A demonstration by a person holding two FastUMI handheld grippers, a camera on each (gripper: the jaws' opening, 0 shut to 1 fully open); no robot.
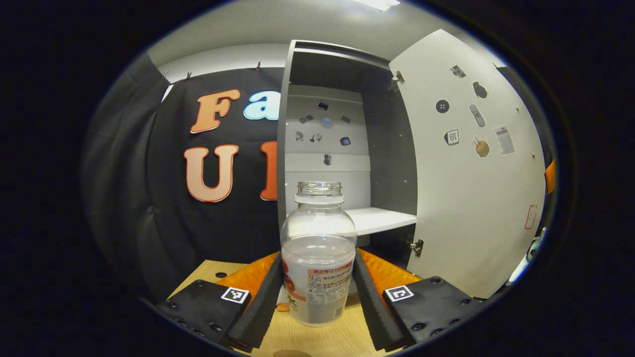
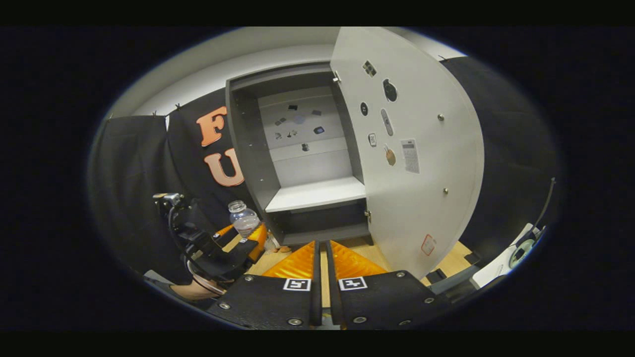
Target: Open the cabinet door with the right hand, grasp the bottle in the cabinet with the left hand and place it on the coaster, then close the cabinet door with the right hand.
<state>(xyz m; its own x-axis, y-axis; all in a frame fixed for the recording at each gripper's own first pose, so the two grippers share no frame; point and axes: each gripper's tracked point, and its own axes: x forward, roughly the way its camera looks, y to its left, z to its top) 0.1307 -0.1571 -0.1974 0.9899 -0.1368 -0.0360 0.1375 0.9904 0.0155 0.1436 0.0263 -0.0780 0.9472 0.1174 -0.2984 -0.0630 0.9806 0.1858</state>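
So the left gripper (image 1: 317, 292) had the clear capless bottle (image 1: 318, 258) pinched between its fingers, both pads pressed against the label, and the bottle was already out of the cabinet (image 1: 327, 148), sitting low over the wooden table (image 1: 317, 342) just in front of the open cabinet door (image 1: 471, 163). The right gripper (image 2: 321, 267) was parked back from the cabinet with its fingers drawn in to a thin slit, nothing between them. Biggest worry from here: the coaster wasn't clearly visible, only a small orange thing (image 1: 283, 307) tucked behind the bottle's base that couldn't be identified, so the bottle could have ended up set half off the coaster and wobbled. With no cap, any tilt would probably spill whatever was inside. The door stood swung wide too, so closing it would probably need a careful sweep past the bottle. The right gripper view gave the overall layout, including the hand and the empty shelf (image 2: 315, 194), while the left gripper view gave the grip up close.
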